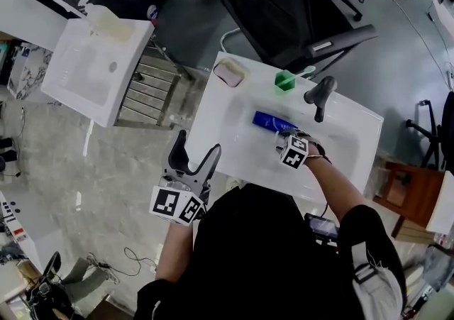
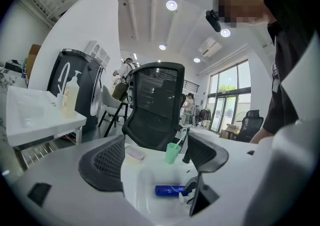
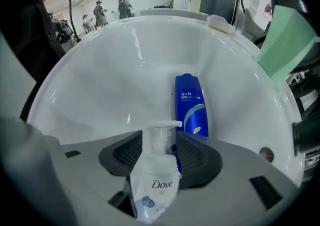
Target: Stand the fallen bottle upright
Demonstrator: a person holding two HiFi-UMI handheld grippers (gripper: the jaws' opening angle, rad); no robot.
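Observation:
A blue bottle (image 1: 273, 122) (image 2: 170, 190) (image 3: 190, 105) lies on its side in the bottom of the white sink (image 1: 213, 113). My right gripper (image 1: 284, 138) (image 3: 159, 145) reaches steeply down into the basin. Its pads meet the sides of a white pump bottle (image 3: 155, 180) (image 2: 184, 198), whose pump head points toward the blue bottle's near end. My left gripper (image 1: 195, 152) (image 2: 156, 142) stands open and empty at the sink's front left corner, outside the basin.
On the sink's far rim sit a green cup (image 1: 284, 81) (image 2: 172, 153), a dark faucet (image 1: 319, 95) and a pink soap bar (image 1: 229, 72). A black office chair (image 1: 284, 6) stands behind the sink. A second sink (image 1: 96, 63) stands to the left.

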